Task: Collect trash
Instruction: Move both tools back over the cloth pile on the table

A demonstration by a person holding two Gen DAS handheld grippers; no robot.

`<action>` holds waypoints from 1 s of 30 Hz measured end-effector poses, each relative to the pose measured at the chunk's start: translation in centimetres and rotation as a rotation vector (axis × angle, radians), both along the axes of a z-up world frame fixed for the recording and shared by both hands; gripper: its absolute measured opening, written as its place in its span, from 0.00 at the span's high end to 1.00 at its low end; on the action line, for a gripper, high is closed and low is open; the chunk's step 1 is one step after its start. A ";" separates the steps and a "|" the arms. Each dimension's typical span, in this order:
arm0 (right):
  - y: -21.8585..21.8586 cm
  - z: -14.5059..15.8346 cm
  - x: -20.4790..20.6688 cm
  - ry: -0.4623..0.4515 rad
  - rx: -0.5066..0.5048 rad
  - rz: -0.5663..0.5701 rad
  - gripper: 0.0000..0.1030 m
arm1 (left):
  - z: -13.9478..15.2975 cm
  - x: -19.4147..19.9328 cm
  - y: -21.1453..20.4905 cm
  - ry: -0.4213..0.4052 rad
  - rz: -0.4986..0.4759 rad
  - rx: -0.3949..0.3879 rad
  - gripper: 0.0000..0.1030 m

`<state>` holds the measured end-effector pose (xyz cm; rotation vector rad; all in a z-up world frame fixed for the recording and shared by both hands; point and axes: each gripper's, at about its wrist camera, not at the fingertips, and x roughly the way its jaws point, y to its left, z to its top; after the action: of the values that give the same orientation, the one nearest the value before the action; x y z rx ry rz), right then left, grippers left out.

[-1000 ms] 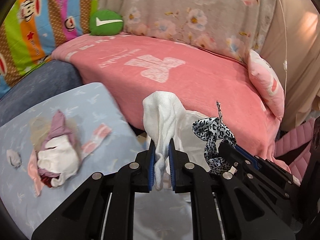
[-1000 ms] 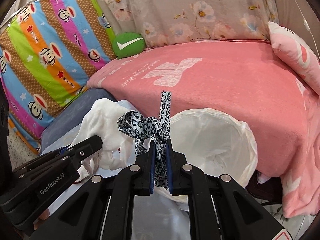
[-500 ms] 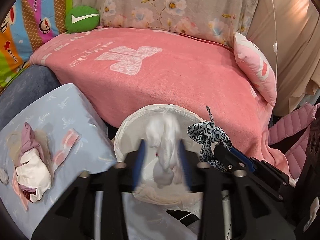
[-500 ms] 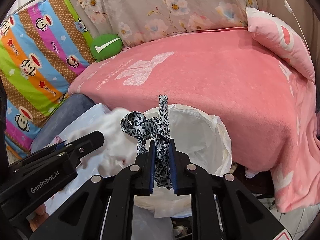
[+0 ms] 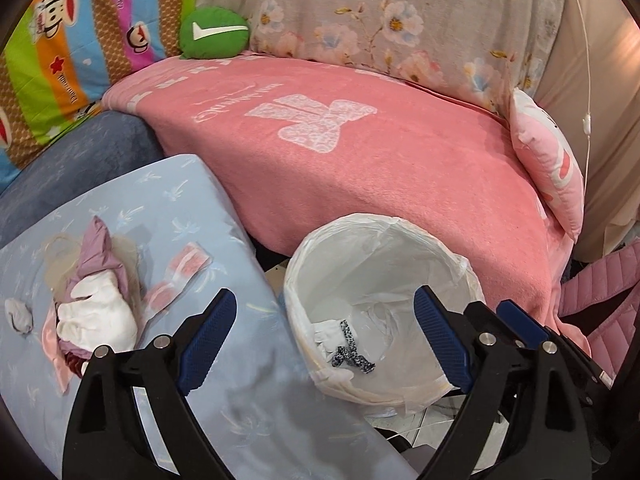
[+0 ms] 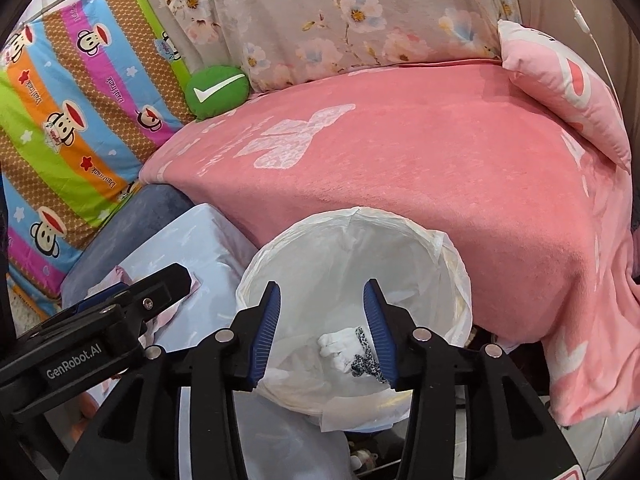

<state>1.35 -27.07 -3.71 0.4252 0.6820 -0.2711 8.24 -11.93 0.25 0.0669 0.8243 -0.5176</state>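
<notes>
A bin lined with a white bag (image 5: pixel 424 240) (image 6: pixel 452 264) stands between a pale blue table and the pink sofa. Inside lie a white cloth (image 5: pixel 326 332) (image 6: pixel 336 346) and a leopard-print ribbon (image 5: pixel 352 354) (image 6: pixel 366 364). My left gripper (image 5: pixel 326 334) is open and empty above the bin's left side. My right gripper (image 6: pixel 322 334) is open and empty above the bin. On the blue table (image 5: pixel 224 412) a heap of white and mauve cloth scraps (image 5: pixel 96 308), a pink-and-white wrapper (image 5: pixel 180 276) and a small grey wad (image 5: pixel 18 314) remain.
The pink blanket-covered sofa (image 5: pixel 360 152) runs behind the bin, with a green round cushion (image 5: pixel 214 32), a pink pillow (image 5: pixel 552 164) and a striped monkey-print cover (image 6: pixel 68 120). A pink quilted item (image 5: pixel 600 292) sits at the right. The left gripper's body shows in the right wrist view (image 6: pixel 92 344).
Both grippers have opened. The white cloth dropped from the left gripper and the leopard ribbon from the right; both now lie in the bin.
</notes>
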 end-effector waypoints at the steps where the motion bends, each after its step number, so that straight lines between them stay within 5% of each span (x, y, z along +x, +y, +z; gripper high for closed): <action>1: 0.3 0.0 -0.1 0.000 -0.002 0.006 0.55 | 0.0 0.0 0.2 0.002 0.008 -0.002 0.16; 30: 7.3 0.7 0.8 0.024 -0.049 0.140 0.48 | -0.7 -0.1 8.1 0.017 0.195 -0.027 0.16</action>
<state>2.11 -19.81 -2.98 0.3264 0.7237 -0.1602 8.09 -3.88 -0.44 -0.0428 0.8301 -0.3454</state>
